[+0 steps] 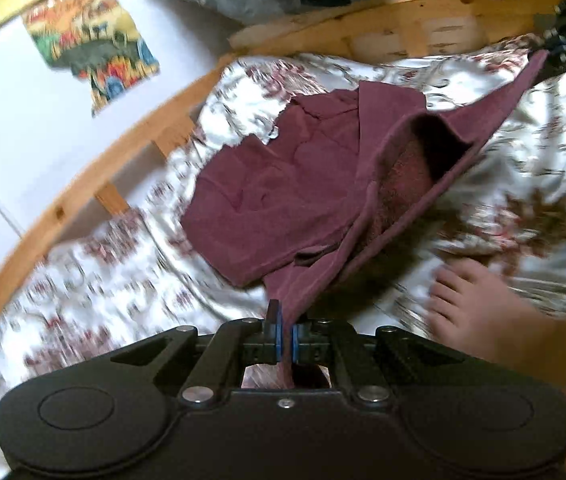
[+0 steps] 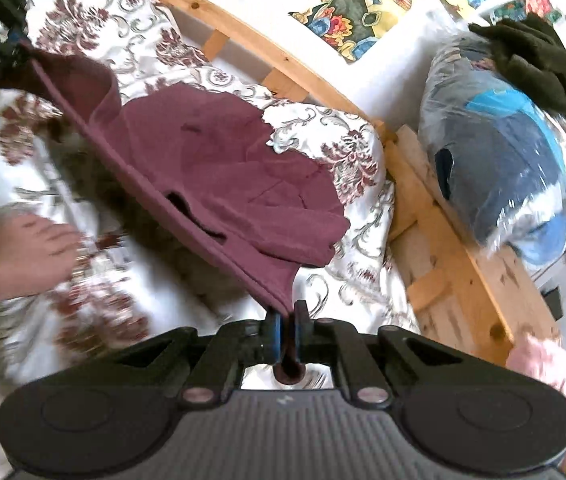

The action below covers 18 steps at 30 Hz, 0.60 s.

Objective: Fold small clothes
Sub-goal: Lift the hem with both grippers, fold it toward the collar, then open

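A bed (image 1: pixel 95 280) with a pale wooden frame (image 2: pixel 443 208) fills both views, covered by a shiny white bedspread (image 2: pixel 343 280) printed with dark red flowers. On it lies the maroon garment (image 1: pixel 283 184), a small fleecy top: its far part rests crumpled on the bedspread, while its near hem is lifted off the bed and pulled taut in a straight line between the two tongs. The left tongs (image 1: pixel 284 336) are clamped narrow on one corner of that hem, the cloth running down between the blue pads. The right tongs (image 2: pixel 288 336) are likewise pinched tight on the other corner, and in the left wrist view they show at the far top right, at the end of the stretched edge. A clear plastic bag of blue and grey clothes (image 2: pixel 503 168) sits on the frame beyond the bed, with a dark green item (image 2: pixel 535 64) on top. Colourful pictures (image 1: pixel 95 40) hang on the white wall. A bare foot (image 1: pixel 479 304) rests on the bedspread near the hem
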Each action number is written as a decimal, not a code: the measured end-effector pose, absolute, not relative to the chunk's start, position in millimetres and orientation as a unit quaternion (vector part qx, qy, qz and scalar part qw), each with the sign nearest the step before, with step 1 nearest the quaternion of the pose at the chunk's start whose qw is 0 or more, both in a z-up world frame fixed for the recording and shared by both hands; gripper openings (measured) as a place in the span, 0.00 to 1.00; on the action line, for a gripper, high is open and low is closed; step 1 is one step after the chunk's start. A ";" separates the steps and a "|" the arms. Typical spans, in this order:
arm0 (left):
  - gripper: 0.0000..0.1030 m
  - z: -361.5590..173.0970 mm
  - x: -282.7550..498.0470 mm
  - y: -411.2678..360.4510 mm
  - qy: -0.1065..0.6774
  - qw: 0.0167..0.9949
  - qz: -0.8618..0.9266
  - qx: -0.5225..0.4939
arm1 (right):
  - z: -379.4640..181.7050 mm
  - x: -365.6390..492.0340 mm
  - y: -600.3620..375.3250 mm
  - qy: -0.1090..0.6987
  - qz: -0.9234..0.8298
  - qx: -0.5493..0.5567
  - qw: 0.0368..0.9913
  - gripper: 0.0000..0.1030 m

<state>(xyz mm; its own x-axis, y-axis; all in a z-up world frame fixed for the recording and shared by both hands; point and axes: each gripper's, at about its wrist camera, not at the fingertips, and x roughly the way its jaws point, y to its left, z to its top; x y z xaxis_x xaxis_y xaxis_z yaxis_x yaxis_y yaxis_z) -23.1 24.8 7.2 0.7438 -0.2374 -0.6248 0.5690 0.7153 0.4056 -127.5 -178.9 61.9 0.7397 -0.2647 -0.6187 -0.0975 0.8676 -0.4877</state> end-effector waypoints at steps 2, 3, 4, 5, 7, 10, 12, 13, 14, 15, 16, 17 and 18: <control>0.04 12.0 -36.7 30.4 0.294 0.883 -0.235 0.278 | 67.8 -140.3 -172.3 0.359 -0.049 -0.240 0.901 0.07; 0.04 13.8 -41.8 32.6 0.297 0.884 -0.235 0.273 | 69.9 -146.5 -168.3 0.360 -0.051 -0.235 0.902 0.07; 0.04 15.9 -45.5 34.9 0.302 0.885 -0.234 0.268 | 71.9 -151.4 -164.9 0.359 -0.053 -0.230 0.903 0.07; 0.04 18.7 -46.5 37.0 0.307 0.885 -0.233 0.261 | 73.4 -154.4 -163.2 0.358 -0.054 -0.227 0.904 0.07; 0.04 23.4 -44.1 39.3 0.314 0.886 -0.231 0.252 | 76.0 -155.9 -162.5 0.353 -0.056 -0.224 0.907 0.07; 0.05 30.4 -37.3 33.6 0.303 0.888 -0.226 0.262 | 79.6 -144.1 -170.0 0.338 -0.061 -0.219 0.913 0.07; 0.05 35.6 -26.7 26.6 0.292 0.890 -0.222 0.271 | 81.4 -131.0 -176.2 0.325 -0.067 -0.219 0.918 0.07; 0.05 39.1 -18.7 22.6 0.288 0.891 -0.221 0.273 | 82.0 -123.3 -179.2 0.319 -0.069 -0.220 0.919 0.07; 0.05 42.6 -10.4 19.3 0.285 0.891 -0.221 0.275 | 82.2 -114.6 -183.0 0.313 -0.070 -0.220 0.921 0.07; 0.05 45.9 -1.1 15.0 0.282 0.891 -0.220 0.278 | 81.8 -103.5 -187.6 0.306 -0.072 -0.221 0.923 0.07; 0.05 49.0 9.6 10.4 0.282 0.891 -0.218 0.280 | 81.4 -94.3 -191.3 0.299 -0.073 -0.222 0.925 0.07; 0.05 51.6 19.7 6.0 0.282 0.891 -0.215 0.283 | 80.6 -84.8 -194.6 0.292 -0.074 -0.225 0.927 0.07; 0.05 54.5 32.3 1.2 0.283 0.891 -0.212 0.287 | 78.9 -73.6 -198.5 0.283 -0.078 -0.228 0.928 0.07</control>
<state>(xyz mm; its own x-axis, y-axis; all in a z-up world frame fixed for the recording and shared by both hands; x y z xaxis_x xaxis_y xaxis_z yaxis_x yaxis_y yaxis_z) 32.3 1.2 54.5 0.7507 -0.2149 -0.6248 0.5389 0.7462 0.3909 -73.6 -198.5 78.9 0.8277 -0.2748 -0.4894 0.0163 0.8833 -0.4684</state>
